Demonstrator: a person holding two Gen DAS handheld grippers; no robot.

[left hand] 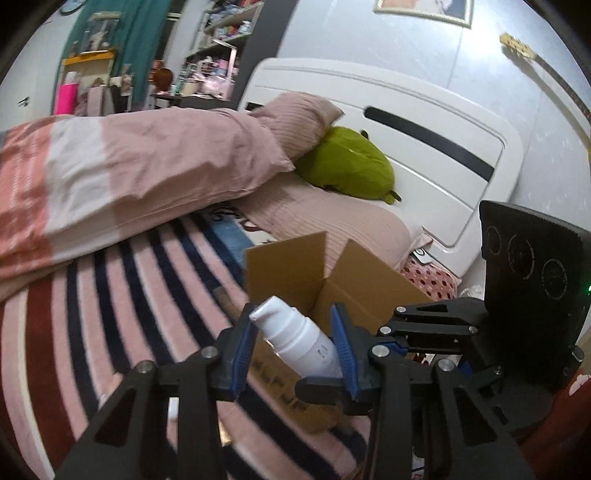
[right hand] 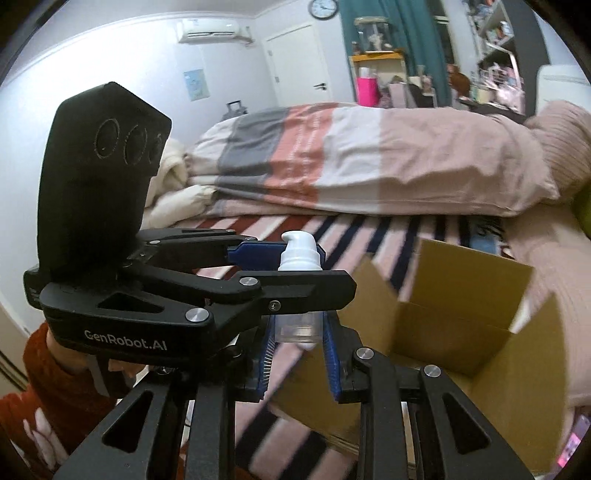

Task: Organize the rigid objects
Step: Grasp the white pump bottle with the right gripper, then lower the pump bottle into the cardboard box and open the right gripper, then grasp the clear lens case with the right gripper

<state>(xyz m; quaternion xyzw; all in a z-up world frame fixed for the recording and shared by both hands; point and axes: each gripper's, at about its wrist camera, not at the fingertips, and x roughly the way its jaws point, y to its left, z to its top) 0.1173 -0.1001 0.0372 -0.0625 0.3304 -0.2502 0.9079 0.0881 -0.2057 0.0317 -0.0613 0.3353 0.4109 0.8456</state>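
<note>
Your left gripper [left hand: 291,314] has its fingers clenched on a white pump bottle [left hand: 295,339], which tilts in the air with its nozzle forward. It hangs above the striped blanket [left hand: 129,295] on the bed, just beside the open cardboard box [left hand: 369,280].

Your right gripper [right hand: 297,328] has its fingers closed on a translucent piece [right hand: 295,326] below the bottle. You cannot tell whether this piece belongs to the bottle.

A pink duvet [left hand: 147,166], a green plush [left hand: 351,162] and a white headboard [left hand: 424,147] lie beyond. The room also shows a teal curtain [right hand: 417,33], a wall clock [right hand: 323,8], an air conditioner [right hand: 212,31] and cluttered shelves [left hand: 229,26].
</note>
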